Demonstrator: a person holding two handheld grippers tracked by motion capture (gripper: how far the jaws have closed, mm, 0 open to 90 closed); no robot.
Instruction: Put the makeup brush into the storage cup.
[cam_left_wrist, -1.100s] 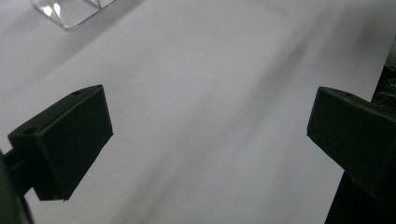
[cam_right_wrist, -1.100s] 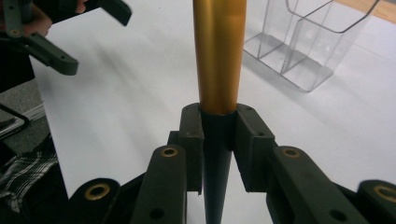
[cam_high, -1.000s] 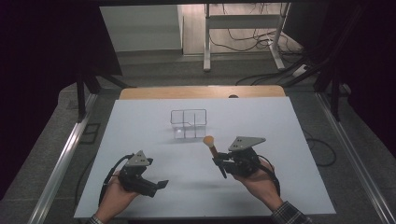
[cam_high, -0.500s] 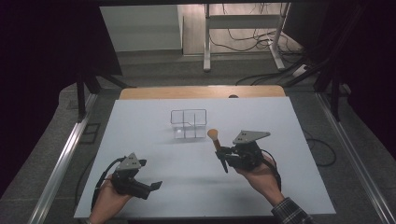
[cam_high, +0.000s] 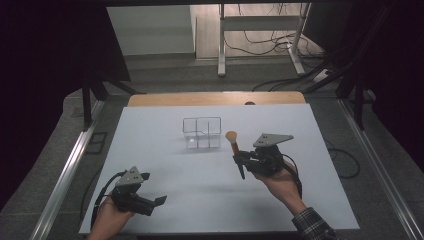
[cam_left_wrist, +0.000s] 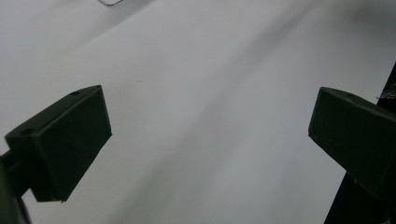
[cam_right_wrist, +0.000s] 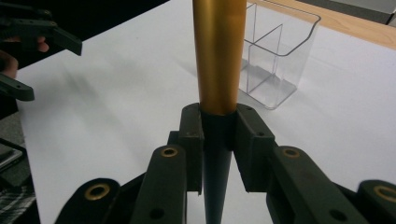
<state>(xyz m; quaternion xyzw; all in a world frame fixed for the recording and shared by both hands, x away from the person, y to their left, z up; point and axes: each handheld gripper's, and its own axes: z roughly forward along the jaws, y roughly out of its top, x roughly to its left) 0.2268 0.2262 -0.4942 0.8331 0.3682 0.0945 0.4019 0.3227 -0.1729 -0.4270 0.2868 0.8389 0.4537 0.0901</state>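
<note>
Left gripper (cam_high: 159, 201) has drifted back toward the near left corner of the counter (cam_high: 165, 125) since the earlier frames, ending lower in the high view; the right gripper (cam_high: 240, 161) has barely shifted and the brush tip has stayed just right of the clear box.

Left side: left gripper rests low over bare white counter, fingers (cam_left_wrist: 65, 140) spread wide with nothing between them. It sits well apart from the work.

Centre: clear organizer (cam_high: 202, 132) stands upright on the counter, a transparent box split into compartments, apparently empty. In the right gripper view its divider walls show just beyond the brush.

Right side: right gripper fingers (cam_right_wrist: 191, 140) are clenched on a makeup brush (cam_high: 235, 150), pinching it where the gold ferrule meets the dark handle. Brush is held clear of the counter, tilted, its tan head uppermost and nearest the organizer's right wall, tapered handle end pointing back toward the person.

Step in hand, as I read it: carrying the brush to the organizer, grasp done, placing not begun.

Next move likely calls for lifting the brush above the rim, righting it nearer vertical, lining it over one compartment and lowering before letting go. Thin walls could catch the handle tip or tip the light box.
</note>
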